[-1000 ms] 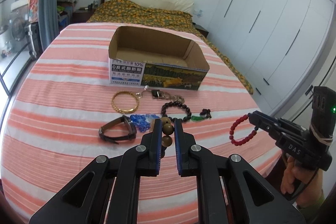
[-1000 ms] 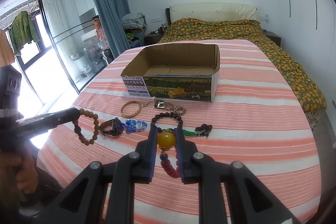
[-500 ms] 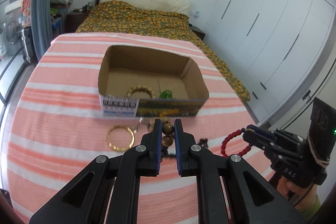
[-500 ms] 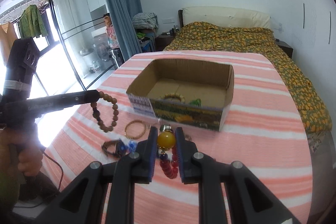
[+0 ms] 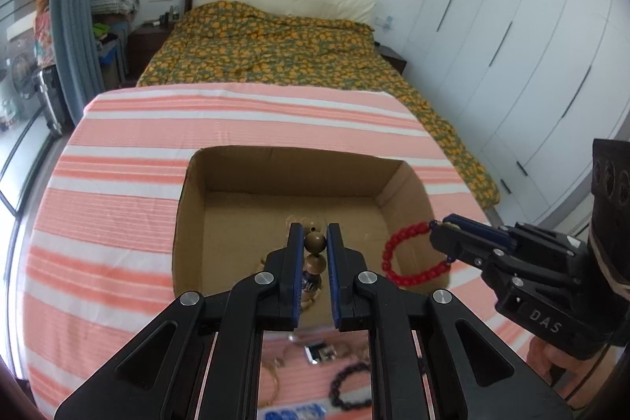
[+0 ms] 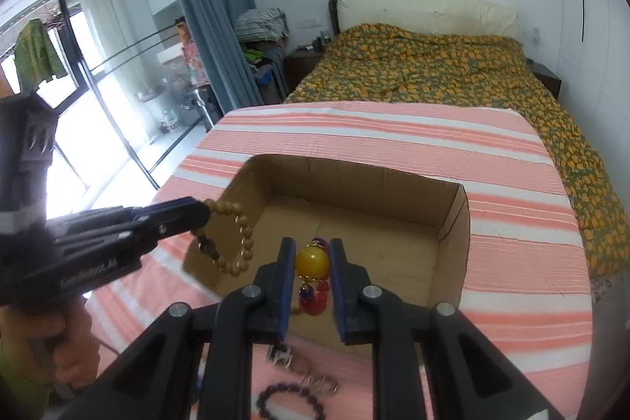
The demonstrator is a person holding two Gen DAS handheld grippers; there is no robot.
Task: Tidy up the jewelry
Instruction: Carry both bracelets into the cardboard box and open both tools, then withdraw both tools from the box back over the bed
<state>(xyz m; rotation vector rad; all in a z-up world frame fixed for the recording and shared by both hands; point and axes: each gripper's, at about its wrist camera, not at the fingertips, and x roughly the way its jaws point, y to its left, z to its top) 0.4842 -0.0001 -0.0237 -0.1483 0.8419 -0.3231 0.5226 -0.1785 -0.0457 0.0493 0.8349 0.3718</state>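
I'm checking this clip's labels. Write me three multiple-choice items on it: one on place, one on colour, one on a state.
1. Where does the cardboard box sit?
A. On the striped cloth
B. On the bed
C. On the floor

2. What colour are the small beads of the bracelet in the right gripper?
A. Blue
B. Red
C. Black

3. How does the left gripper stand?
A. Wide open, nothing in it
B. Shut on nothing
C. Shut on a bracelet of brown beads

Answers:
1 A: the pink and white striped cloth shows all round the box.
2 B: the loop hanging from the right gripper's fingers is red.
3 C: a brown bead sits pinched between the left gripper's fingers, more beads hanging below it.
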